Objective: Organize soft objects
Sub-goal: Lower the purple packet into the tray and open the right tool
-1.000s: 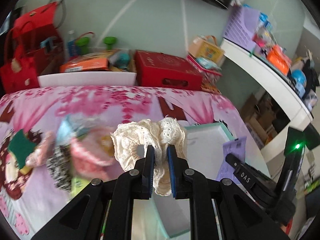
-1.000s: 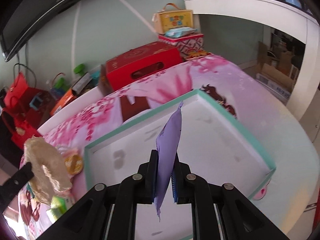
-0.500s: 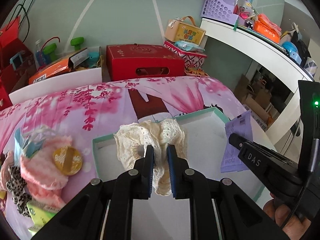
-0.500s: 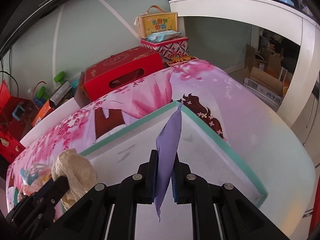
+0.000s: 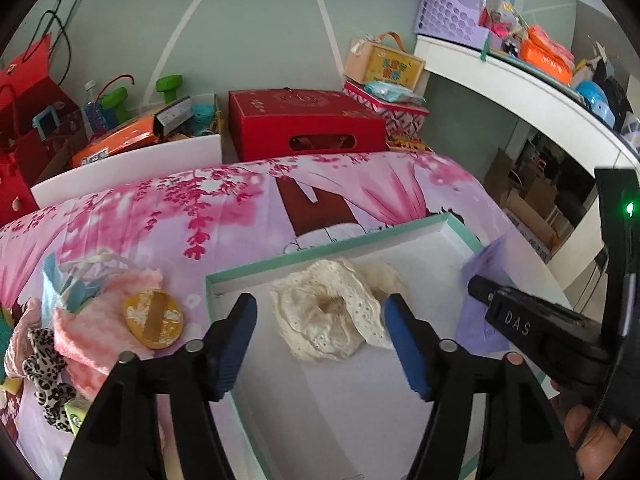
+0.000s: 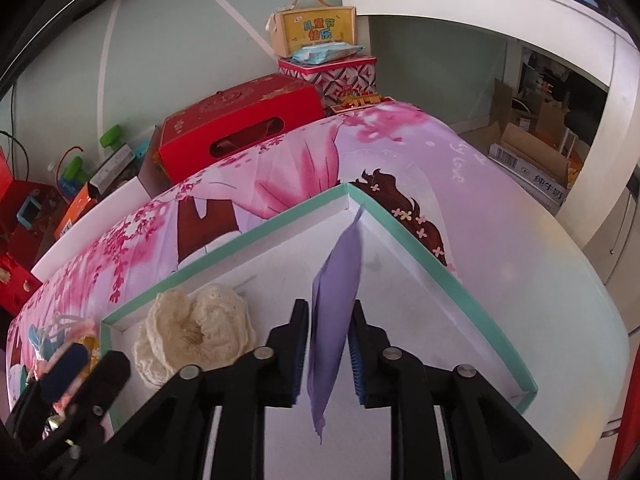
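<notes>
A cream lace scrunchie (image 5: 328,320) (image 6: 196,328) lies loose on the floor of the white tray with a teal rim (image 5: 320,242) (image 6: 420,240). My left gripper (image 5: 320,308) straddles it with jaws opening wide, and the pads are clear of the lace. In the right wrist view that gripper (image 6: 80,364) shows at the lower left. My right gripper (image 6: 330,312) hangs over the tray's right part, its jaws opening. A thin lilac sheet (image 6: 336,280) (image 5: 484,256) still stands on edge between them, and no pad squeezes it.
Left of the tray lies a heap of soft things: a pink fluffy piece (image 5: 100,320), a yellow round pad (image 5: 154,318), a leopard-print scrunchie (image 5: 44,368). A red box (image 5: 304,124) stands behind the pink flowered cover. A white shelf (image 5: 520,92) curves along the right.
My left jaws have opened and the scrunchie dropped into the tray. My right jaws have parted around the lilac sheet. Both grippers came lower over the tray.
</notes>
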### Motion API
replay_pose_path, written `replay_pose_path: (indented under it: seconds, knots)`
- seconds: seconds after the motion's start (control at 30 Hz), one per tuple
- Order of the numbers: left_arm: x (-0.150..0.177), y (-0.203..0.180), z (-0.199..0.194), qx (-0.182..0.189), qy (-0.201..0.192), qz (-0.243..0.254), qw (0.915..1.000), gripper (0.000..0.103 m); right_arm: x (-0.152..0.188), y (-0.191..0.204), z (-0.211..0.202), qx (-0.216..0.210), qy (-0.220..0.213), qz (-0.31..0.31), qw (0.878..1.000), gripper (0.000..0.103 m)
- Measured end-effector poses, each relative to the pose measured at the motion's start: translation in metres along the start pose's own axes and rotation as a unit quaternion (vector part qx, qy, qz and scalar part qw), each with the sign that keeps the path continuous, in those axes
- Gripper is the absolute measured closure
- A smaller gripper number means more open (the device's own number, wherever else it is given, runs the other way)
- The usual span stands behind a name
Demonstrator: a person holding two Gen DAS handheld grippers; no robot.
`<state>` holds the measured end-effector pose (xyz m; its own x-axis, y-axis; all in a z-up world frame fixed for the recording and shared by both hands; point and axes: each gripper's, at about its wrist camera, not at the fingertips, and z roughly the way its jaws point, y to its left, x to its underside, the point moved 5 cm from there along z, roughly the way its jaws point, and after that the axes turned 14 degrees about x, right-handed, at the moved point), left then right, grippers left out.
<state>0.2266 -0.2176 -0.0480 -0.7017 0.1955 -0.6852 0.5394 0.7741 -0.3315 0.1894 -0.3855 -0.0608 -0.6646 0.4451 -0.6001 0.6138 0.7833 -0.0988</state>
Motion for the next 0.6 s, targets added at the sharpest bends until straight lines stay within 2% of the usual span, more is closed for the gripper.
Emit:
replay_pose_path:
  seconds: [0.07, 0.1, 0.2, 0.33, 0.47, 0.6]
  knots:
    - [-0.001, 0.003, -0.003, -0.004, -0.004, -0.006, 1.0000, 0.019, 0.001, 0.001, -0.001, 0.003, 0.001, -0.008, 1.000, 0.061]
    - [-0.001, 0.006, -0.005, -0.007, -0.006, -0.009, 0.9999, 0.018, 0.001, 0.002, -0.001, 0.003, 0.001, -0.009, 1.000, 0.050]
    - [-0.001, 0.012, -0.010, -0.015, -0.010, -0.018, 0.9997, 0.015, 0.002, 0.003, -0.004, -0.003, 0.003, -0.014, 1.000, 0.044]
    - [-0.001, 0.024, -0.014, -0.036, -0.015, -0.031, 0.9988, 0.003, 0.002, 0.007, -0.007, -0.001, 0.000, -0.029, 1.000, 0.032]
    - [-0.001, 0.034, -0.018, -0.056, -0.021, -0.042, 0.9973, 0.003, 0.003, 0.008, -0.008, -0.001, 0.000, -0.038, 0.999, 0.021]
    - [0.000, 0.044, -0.022, -0.072, -0.025, -0.057, 0.9954, 0.003, 0.003, 0.007, -0.009, 0.004, -0.001, -0.041, 0.999, 0.002]
